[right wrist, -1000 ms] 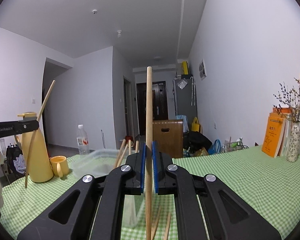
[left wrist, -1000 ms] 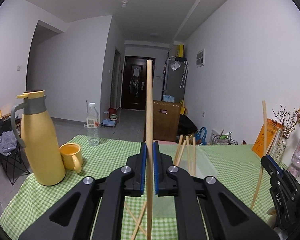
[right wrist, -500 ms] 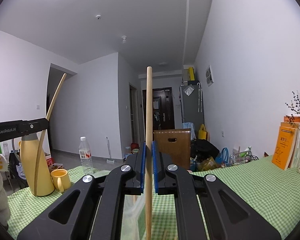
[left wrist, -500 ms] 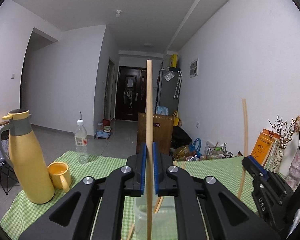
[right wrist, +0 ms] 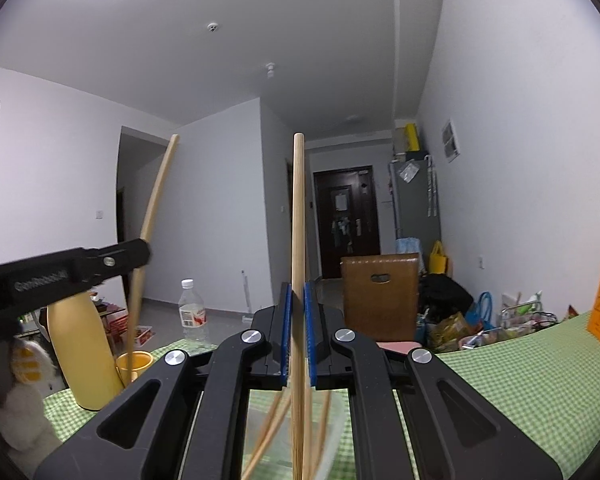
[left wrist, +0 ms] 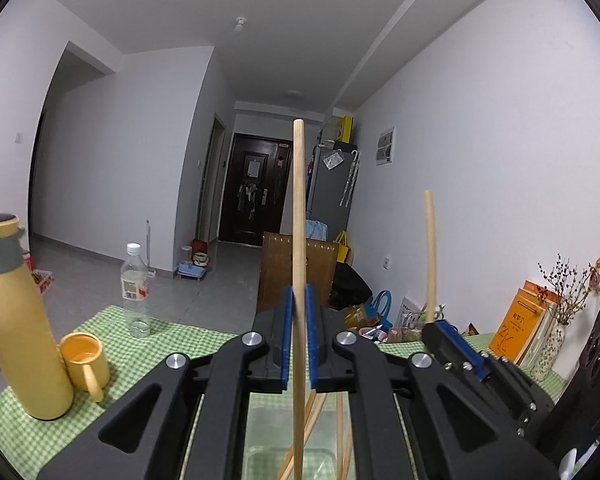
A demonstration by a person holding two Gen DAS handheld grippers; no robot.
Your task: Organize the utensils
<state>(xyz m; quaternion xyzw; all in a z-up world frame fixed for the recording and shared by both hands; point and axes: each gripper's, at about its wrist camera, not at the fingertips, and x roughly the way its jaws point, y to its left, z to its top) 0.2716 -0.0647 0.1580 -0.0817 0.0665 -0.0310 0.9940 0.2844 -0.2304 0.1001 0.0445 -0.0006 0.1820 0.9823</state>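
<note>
Left wrist view: the left gripper is clenched on an upright wooden chopstick, whose lower end hangs below the jaws over a clear plastic container that already holds several leaning chopsticks. To the right of this gripper the right gripper is seen, grasping a second chopstick in the same upright way. In the right wrist view the right gripper is pinched on its chopstick, with the container directly beneath the jaws.

The step in hand is judged to be the delivery of both sticks into the container. It would be done well if each stick were kept vertical, its tip lowered inside the container wall before the jaws are released, and the two grippers kept apart so that the sticks are not knocked together. A release from too high could let a stick bounce out or topple.

The tabletop is covered with a green checked cloth. To the left of the left gripper a yellow flask and a yellow mug are set just beside each other, with a clear bottle further ahead. Orange books and a vase of dried flowers stand to the right. Beyond, a hallway with a dark door is seen.
</note>
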